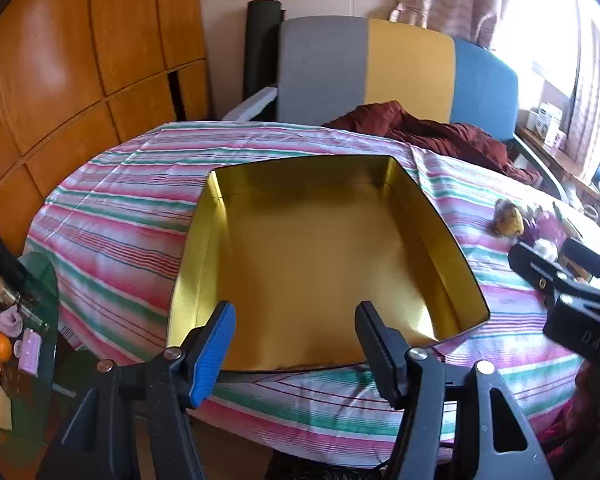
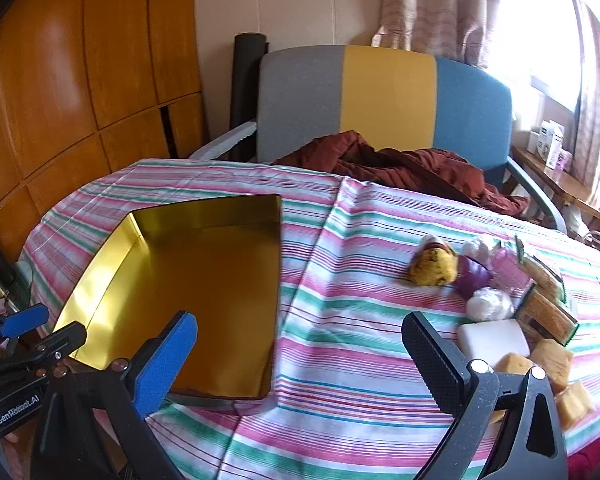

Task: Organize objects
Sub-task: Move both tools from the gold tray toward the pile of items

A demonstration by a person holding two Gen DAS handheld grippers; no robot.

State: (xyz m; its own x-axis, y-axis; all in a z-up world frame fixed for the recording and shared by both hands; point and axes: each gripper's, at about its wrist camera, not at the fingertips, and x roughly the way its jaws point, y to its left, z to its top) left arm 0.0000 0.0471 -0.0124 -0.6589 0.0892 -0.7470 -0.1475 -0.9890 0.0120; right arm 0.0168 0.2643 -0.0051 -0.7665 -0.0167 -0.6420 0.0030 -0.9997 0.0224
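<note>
Jaws of both the left gripper [image 1: 294,338] and right gripper [image 2: 300,354] are held wide apart and unladen, the gold tin [image 2: 204,300] being set near the bench's left edge to receive the small items [image 2: 496,300] clustered at its right.

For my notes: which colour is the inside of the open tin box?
Shiny gold inside the tin box, seen best in the left wrist view.

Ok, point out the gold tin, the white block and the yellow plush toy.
gold tin [image 2: 204,300]: right wrist view, inner floor.
white block [image 2: 494,340]: right wrist view, top face.
yellow plush toy [image 2: 434,268]: right wrist view, body.
</note>
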